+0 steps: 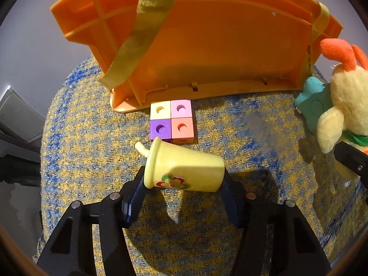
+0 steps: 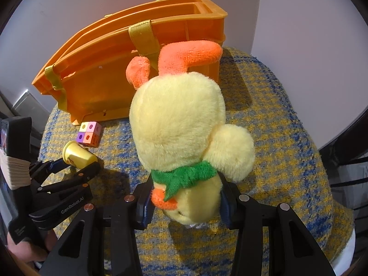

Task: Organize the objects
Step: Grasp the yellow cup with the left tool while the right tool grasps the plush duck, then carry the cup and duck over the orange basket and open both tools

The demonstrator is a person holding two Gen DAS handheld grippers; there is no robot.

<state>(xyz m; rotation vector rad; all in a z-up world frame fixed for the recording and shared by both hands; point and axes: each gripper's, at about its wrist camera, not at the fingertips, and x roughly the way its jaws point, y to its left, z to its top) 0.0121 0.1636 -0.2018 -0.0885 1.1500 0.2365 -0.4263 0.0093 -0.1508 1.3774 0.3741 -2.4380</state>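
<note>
The left hand-held gripper (image 1: pixel 184 179) clamps a yellow toy cup (image 1: pixel 184 172) lying sideways near the four-colour block (image 1: pixel 171 122); the right hand-held gripper (image 2: pixel 186 202) squeezes the upside-down yellow plush (image 2: pixel 181 126) before the orange basket (image 2: pixel 110 85).

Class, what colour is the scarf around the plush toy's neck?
Green; the scarf on the plush toy shows best in the right wrist view.

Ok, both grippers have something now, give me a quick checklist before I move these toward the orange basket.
1. Left gripper shut on the yellow cup, pads at lid and base: ok.
2. Cup lifted off the cloth: cannot tell; it lies sideways.
3. Right gripper shut on the plush duck: ok, held upside down.
4. Orange basket upright, opening reachable: ok, though its strap droops across the front.
5. Block cube out of the cup's path: not ok, it sits right in front.
6. Basket's inside free: cannot tell.
</note>
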